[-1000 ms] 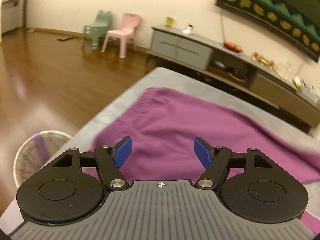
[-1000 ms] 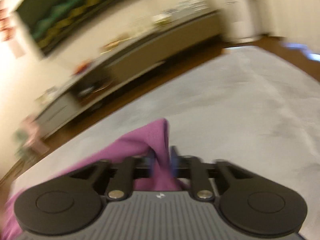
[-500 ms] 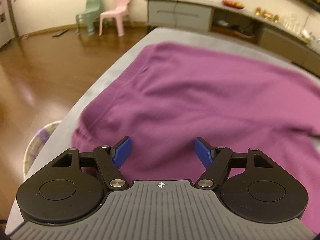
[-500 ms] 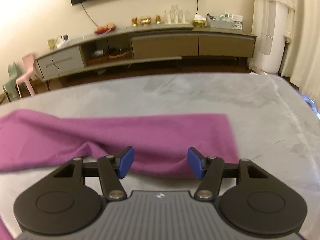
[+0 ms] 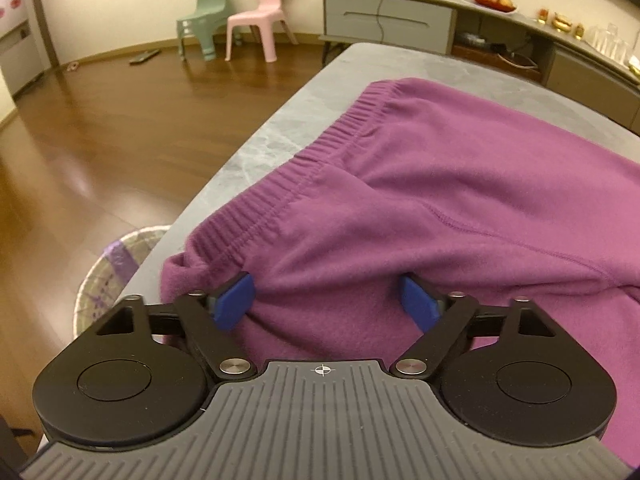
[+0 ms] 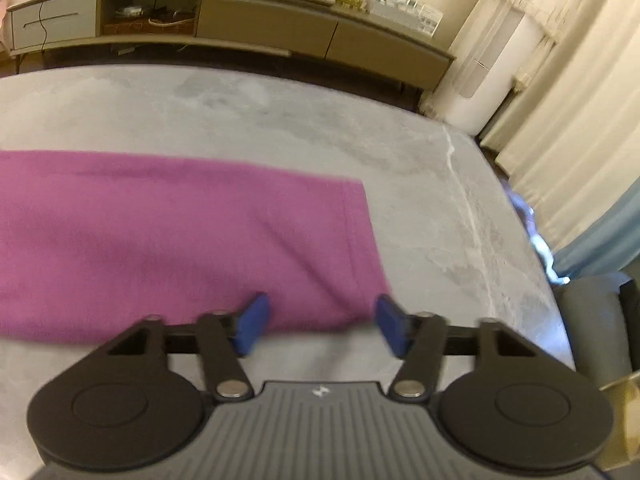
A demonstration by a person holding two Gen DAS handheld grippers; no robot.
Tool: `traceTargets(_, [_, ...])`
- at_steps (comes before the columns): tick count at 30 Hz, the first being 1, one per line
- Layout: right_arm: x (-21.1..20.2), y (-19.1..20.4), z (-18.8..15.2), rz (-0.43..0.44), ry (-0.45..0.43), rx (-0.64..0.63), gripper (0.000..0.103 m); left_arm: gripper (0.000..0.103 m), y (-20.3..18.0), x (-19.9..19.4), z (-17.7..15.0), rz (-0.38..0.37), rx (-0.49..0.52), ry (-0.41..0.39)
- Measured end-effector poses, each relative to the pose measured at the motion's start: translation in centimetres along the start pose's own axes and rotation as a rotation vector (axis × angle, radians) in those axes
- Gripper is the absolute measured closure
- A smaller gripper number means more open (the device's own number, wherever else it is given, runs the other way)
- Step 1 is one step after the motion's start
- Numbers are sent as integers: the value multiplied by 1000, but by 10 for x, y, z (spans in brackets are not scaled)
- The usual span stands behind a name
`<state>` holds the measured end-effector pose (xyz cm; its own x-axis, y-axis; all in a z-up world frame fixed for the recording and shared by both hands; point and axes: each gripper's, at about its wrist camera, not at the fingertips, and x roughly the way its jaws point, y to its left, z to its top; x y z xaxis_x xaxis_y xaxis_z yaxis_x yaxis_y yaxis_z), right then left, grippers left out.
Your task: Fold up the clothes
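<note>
Purple trousers spread on the grey tabletop, both hand-held grippers wide open over them.

One pair of purple fleece trousers (image 5: 460,184) lies flat on the grey tabletop (image 5: 280,132). The left view shows their ribbed waistband at the left end, the cloth bunched between the fingers of the left hand-held gripper (image 5: 328,300), which grips nothing. The right view alone shows the hemmed leg end (image 6: 352,240), slightly blurred, with the right hand-held gripper (image 6: 320,326) spread across its near corner, clamping nothing. Far left stand two small chairs, one pink chair (image 5: 260,12), one green chair (image 5: 204,16).
</note>
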<state>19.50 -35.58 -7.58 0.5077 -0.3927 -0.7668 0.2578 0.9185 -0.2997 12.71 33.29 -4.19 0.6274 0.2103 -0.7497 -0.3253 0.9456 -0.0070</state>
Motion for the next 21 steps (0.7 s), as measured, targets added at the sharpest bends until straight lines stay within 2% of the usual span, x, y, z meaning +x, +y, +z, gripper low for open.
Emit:
traceTargets(2, [-18,15,7,44,-70,4,51,34,-3,-13,5,-44,-14,-28])
traceTargets(4, [-30,30,13,139,-101,40,50,33,-11,-21,13,-92,-12,-58])
traceTargets(5, [-31,37,14,199,-106,57,48,33,-17,-19,18,-121,-9,-58])
traceTargets(8, [-15,52,15,283,-81,89,45,33,-36,-7,35,-198,18,-44])
traceTargets(9, [-8,53,15,274,-81,95,45,34,-45,0,43,-212,40,-33])
traceTargets(11, [5,57,14,253,-82,107,45,34,-67,14,60,-210,92,-28])
traceTargets(13, [16,57,14,250,-79,137,41,34,-91,38,79,-203,131,9])
traceTargets(16, [24,53,23,240,-59,140,38,35,-122,89,102,-144,209,86])
traceTargets(17, [27,52,26,229,-62,130,36,25,-131,105,107,-118,232,96])
traceTargets(18, [33,49,28,227,-64,133,36,22,-135,116,116,-105,227,97])
traceTargets(21, [41,43,33,230,-75,145,35,21,-145,147,144,-71,198,95])
